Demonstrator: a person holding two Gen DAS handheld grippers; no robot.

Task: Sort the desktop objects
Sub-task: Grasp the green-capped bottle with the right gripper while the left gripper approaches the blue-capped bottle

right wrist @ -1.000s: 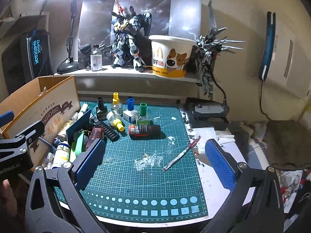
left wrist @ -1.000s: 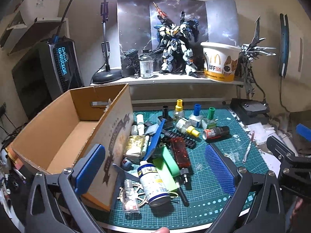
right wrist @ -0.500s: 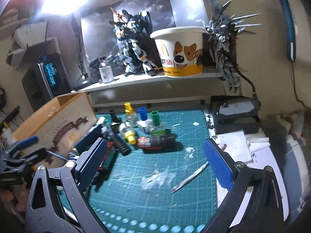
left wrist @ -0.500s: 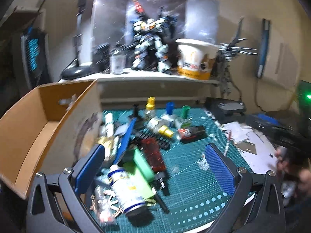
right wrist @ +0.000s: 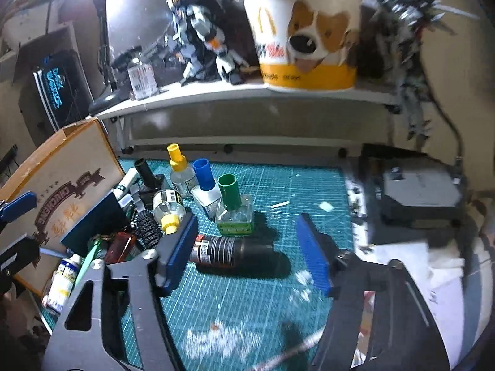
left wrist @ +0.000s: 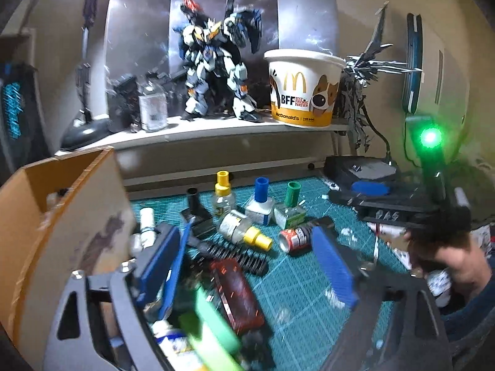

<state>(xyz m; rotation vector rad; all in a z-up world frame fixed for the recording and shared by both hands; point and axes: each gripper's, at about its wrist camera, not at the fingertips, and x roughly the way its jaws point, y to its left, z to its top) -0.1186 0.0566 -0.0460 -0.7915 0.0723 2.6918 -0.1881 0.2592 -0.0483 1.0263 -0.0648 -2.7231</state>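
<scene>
Over mat clutter | left gripper (left wrist: 247,266) fingers closing, empty | right gripper (right wrist: 247,256) fingers closing around dark can (right wrist: 235,252), untouched

On the green cutting mat (right wrist: 278,293), a dark spray can (right wrist: 235,252) lies on its side just in front of an upright green-capped bottle (right wrist: 233,207). Blue-capped (right wrist: 205,185) and yellow-capped (right wrist: 179,170) bottles stand behind it, and another yellow-capped bottle (right wrist: 168,208) lies tipped beside what looks like a black spring (right wrist: 148,224), near the open cardboard box (right wrist: 62,185).

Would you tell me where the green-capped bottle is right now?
The green-capped bottle stands upright on the cutting mat, centre of the right wrist view, right of the blue-capped bottle, behind the lying dark can.
</scene>
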